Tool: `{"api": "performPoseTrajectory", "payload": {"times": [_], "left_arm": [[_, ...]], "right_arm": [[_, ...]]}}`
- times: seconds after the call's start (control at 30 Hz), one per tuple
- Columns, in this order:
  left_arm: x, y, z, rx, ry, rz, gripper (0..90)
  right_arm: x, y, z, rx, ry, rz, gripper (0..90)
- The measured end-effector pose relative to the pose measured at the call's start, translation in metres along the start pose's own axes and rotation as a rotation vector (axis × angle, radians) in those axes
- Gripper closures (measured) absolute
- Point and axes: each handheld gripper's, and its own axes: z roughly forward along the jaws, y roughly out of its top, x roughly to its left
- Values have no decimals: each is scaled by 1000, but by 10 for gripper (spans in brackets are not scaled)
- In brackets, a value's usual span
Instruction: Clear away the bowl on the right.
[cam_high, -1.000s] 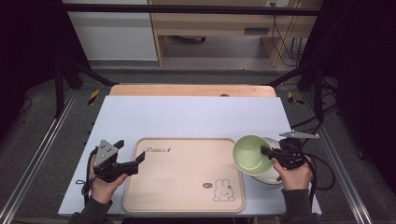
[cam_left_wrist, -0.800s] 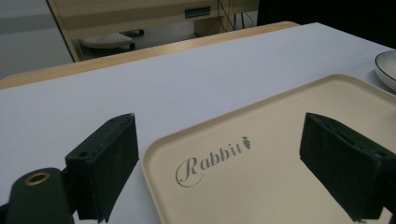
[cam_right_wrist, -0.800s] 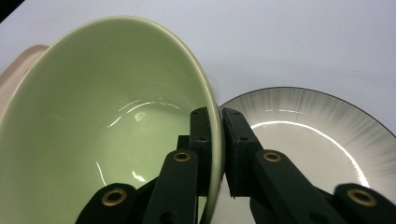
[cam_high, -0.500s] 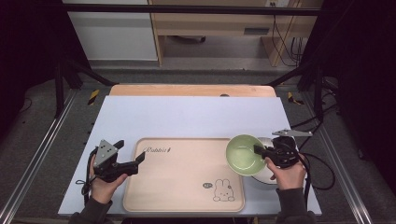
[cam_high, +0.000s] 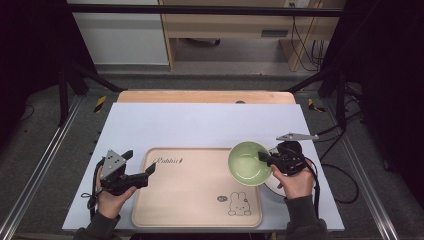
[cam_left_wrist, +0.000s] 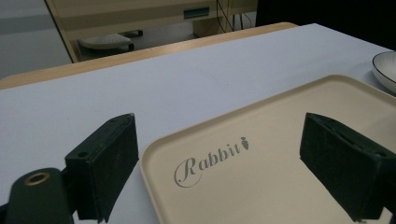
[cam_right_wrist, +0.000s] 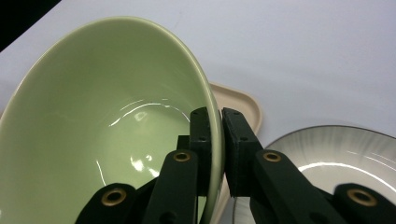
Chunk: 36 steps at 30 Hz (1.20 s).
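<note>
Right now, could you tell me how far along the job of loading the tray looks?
Nothing rests on the beige rabbit-print tray yet. In hand: the right tongs are clamped on the rim of the pale green ceramic bowl, above the tray's right corner. Left: setting it down; the white plate sits off the tray. The left tongs wait open.

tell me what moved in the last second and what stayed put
The right gripper, shut on the rim of the green bowl, carried it leftward from above the white plate to over the right end of the Rabbit tray, and levelled it from its earlier tilt. The left gripper stayed open at the tray's left edge; tray and plate did not move.
</note>
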Motion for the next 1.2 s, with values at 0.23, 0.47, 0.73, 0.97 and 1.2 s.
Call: {"api": "performPoseTrajectory", "payload": {"times": [0.23,0.47,0.73,0.97,1.2], "left_arm": [[0,1,-1,-4,-3,-1,111],[1,1,-1,-5,-4,-2,111],[1,1,-2,-9,-4,-3,111],[1,1,-2,-8,-4,-3,111],[1,1,-2,-10,-3,-6,111]], "right_arm": [[12,7,9,-2,29,-30,832],[20,10,16,10,45,-40,832],[29,14,27,25,62,-58,832],[35,16,33,34,72,-76,832],[42,18,38,40,84,-84,832]]}}
